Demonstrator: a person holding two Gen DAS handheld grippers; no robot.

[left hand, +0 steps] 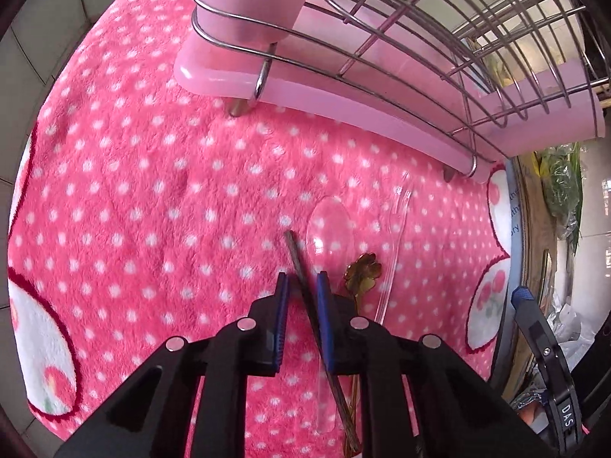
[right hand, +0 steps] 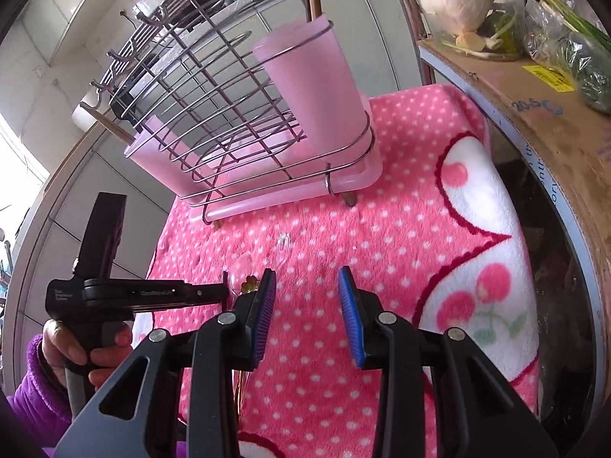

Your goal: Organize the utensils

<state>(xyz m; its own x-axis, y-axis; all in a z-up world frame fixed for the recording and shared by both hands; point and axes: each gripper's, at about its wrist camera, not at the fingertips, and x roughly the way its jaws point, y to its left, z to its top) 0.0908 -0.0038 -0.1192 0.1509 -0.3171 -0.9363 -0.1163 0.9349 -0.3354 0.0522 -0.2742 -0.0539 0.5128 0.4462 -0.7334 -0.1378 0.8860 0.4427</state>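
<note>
The left gripper is down over the polka-dot fleece blanket with its blue pads on either side of a thin dark chopstick. The jaws are narrow, the stick running up between them and seeming to lie against the right-hand pad, but a sliver of pink shows on the other side, so the pinch does not look finished. The chopstick lies in front of the wire dish rack, with the clear plastic spoon just beside it, a gold flower-ended spoon beyond that, and a clear plastic fork farthest along. To do this well, I would close fully before lifting, since a slim round stick can roll or pivot out of a loose hold. It should also be taken straight up so the pad does not drag the clear spoon along. The likely goal is the pink utensil cup at the corner of the rack, where wooden sticks already stand; tilting the chopstick near upright over that cup before letting go should keep it from catching the wire rim. The right gripper hangs with its fingers apart and nothing between them, over bare blanket in front of the rack.
</note>
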